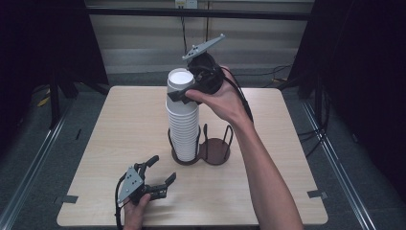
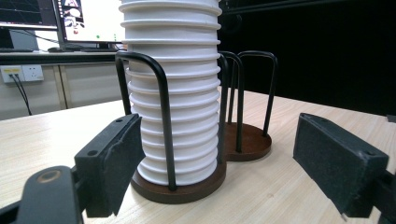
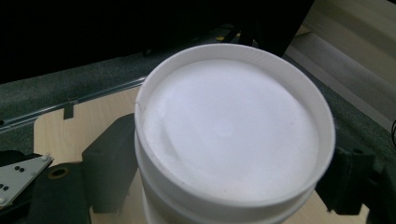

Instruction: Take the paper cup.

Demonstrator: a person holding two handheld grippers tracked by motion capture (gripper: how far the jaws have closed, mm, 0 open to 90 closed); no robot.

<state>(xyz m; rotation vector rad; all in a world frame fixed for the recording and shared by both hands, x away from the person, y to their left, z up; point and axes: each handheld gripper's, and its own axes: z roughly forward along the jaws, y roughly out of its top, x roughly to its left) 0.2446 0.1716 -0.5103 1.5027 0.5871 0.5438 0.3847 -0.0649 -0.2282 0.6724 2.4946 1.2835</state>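
Dark curtains surround the pale wooden bench (image 1: 119,143), where a tall stack of white paper cups (image 1: 183,129) stands upside down in 1 bay of a dark 2-bay wire-and-wood cup holder (image 1: 215,152). Right claw (image 1: 184,93) grips the top white paper cup (image 3: 233,130), jaws closed on its sides. Lift straight up, keeping the cup level, so lower cups stay seated. Right forearm reaches forward, wrist raised. Left claw (image 1: 160,171) rests low near the bench edge, jaws apart, holding nothing.

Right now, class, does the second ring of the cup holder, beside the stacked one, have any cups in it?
No. In the high view the second ring shows its bare brown base, while the stack of white cups fills the ring beside it.
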